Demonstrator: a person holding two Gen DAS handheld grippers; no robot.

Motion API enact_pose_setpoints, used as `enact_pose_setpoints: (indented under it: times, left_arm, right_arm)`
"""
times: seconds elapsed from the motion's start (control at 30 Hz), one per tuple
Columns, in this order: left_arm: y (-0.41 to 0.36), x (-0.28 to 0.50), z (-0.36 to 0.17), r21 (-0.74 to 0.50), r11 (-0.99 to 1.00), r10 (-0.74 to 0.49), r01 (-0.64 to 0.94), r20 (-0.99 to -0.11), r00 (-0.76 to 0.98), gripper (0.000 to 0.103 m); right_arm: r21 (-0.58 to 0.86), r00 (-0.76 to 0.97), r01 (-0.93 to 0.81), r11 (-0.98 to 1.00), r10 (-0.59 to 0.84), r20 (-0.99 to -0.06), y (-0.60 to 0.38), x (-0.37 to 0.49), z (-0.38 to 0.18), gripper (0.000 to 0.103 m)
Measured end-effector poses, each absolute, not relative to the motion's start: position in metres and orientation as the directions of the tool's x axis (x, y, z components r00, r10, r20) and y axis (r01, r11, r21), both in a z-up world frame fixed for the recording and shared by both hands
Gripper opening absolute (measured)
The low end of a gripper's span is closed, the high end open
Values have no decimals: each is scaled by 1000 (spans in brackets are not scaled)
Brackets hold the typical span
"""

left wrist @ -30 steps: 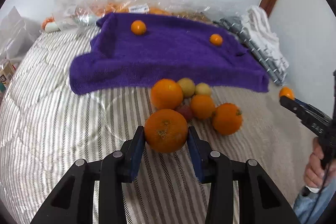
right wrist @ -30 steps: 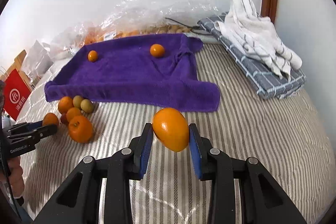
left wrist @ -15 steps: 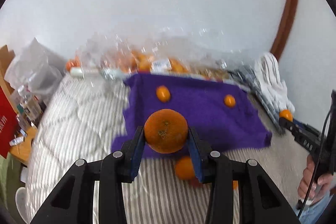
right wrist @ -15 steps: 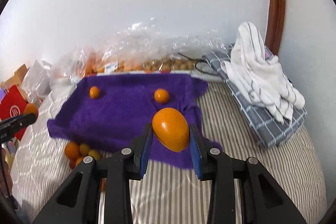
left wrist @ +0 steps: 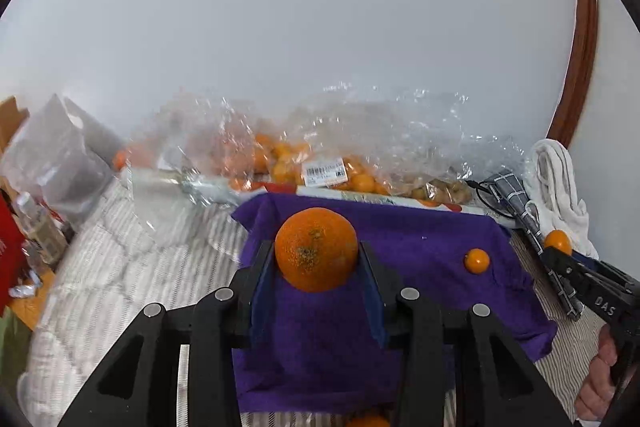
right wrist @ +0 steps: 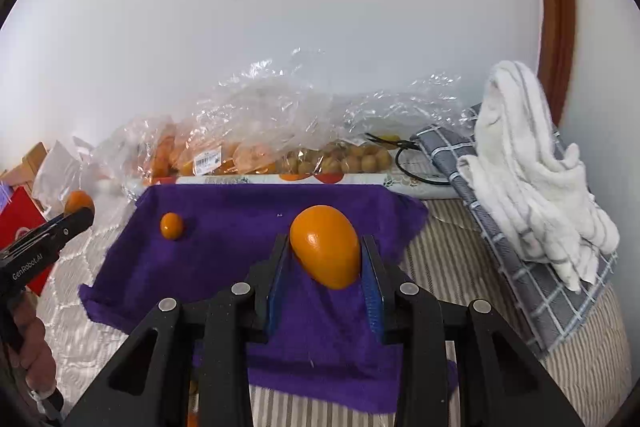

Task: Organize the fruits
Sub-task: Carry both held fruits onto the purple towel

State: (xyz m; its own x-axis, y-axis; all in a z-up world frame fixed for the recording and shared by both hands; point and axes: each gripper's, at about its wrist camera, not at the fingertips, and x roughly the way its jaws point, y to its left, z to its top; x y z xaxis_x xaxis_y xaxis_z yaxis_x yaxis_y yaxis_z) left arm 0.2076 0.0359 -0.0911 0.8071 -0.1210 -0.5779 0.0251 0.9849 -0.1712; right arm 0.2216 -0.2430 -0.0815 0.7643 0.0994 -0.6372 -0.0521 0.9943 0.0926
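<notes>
A round orange (left wrist: 316, 250) sits clamped between the blue pads of the left hand-held gripper (left wrist: 317, 277), held above the purple towel (left wrist: 420, 239) spread on the bed (left wrist: 120, 267). The right hand-held gripper (right wrist: 325, 277) grips a smooth egg-shaped orange fruit (right wrist: 325, 251), also over the towel. One small orange (right wrist: 172, 225) lies on the towel toward its far left corner as the right wrist view shows it; another small orange (left wrist: 477, 261) lies near the towel's right edge in the left wrist view. Behind the towel's far edge, clear plastic bags (right wrist: 256, 131) of fruit lean at the wall. A white towel (right wrist: 532, 163) rests on a grey checked cloth (right wrist: 560, 311) along the bed's right side.
</notes>
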Motion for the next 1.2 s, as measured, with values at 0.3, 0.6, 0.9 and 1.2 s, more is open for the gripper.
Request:
enact_pose_setpoints:
  times: [0.3, 0.6, 0.9, 1.2]
  left_arm:
    - [41, 228, -134, -147, 989, -99, 4, -644, 759, 38]
    - [28, 228, -145, -97, 995, -85, 25, -673, 735, 38]
    - [19, 228, -150, -28, 999, -35, 22, -674, 737, 38]
    - [14, 230, -152, 8, 1000, -16, 29, -682, 732, 38]
  right_arm:
    - [44, 716, -78, 996, 86, -693, -236, 237, -121, 34]
    - [95, 696, -40, 995, 96, -712, -249, 244, -137, 34]
    - [67, 685, -53, 996, 85, -723, -243, 244, -146, 34]
    - [89, 677, -53, 995, 102, -729, -246, 244, -146, 34]
